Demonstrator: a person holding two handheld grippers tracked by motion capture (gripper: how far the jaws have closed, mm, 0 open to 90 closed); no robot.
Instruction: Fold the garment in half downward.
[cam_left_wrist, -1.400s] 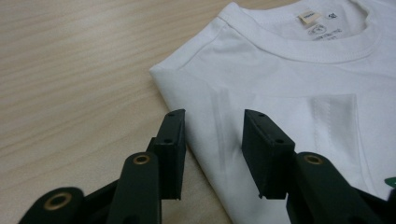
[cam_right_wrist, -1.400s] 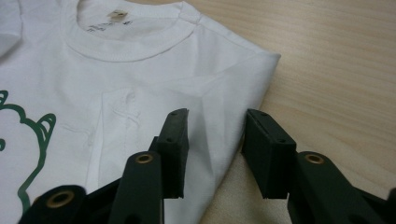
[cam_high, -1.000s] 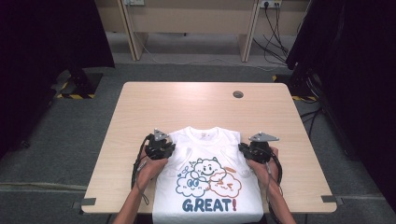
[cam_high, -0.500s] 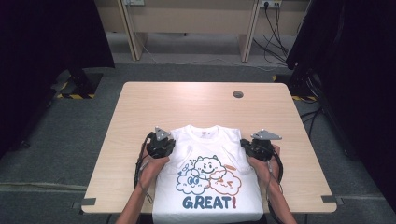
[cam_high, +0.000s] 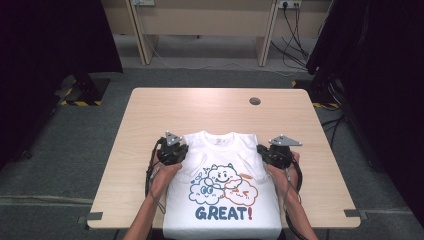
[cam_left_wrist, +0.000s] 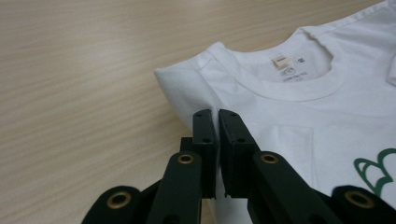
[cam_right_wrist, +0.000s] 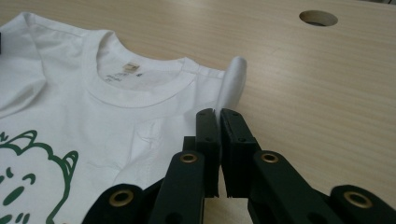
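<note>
Both grippers have crept a little toward us along the shirt's sides since the frame a second back, and the shirt has come with them; the hem now hangs over the near table edge.

We see the shirt lying face up on the table, collar away from us, its sleeves folded in over the chest. Our left gripper sits at the shirt's left shoulder, and in its own view the jaws are pressed together at the folded edge; whether cloth is actually caught between them we cannot tell. Our right gripper sits at the right shoulder. In its view the jaws are closed on a raised ridge of white cloth that stands up just beyond the tips.

We judge the risks as these. That thin pinch on the right could slip out if we pull harder. If the left has no cloth, only one side will travel and the shirt will skew. Dragging further toward us could let the overhanging hem pull the whole shirt off the table, or undo the tucked sleeves.
</note>
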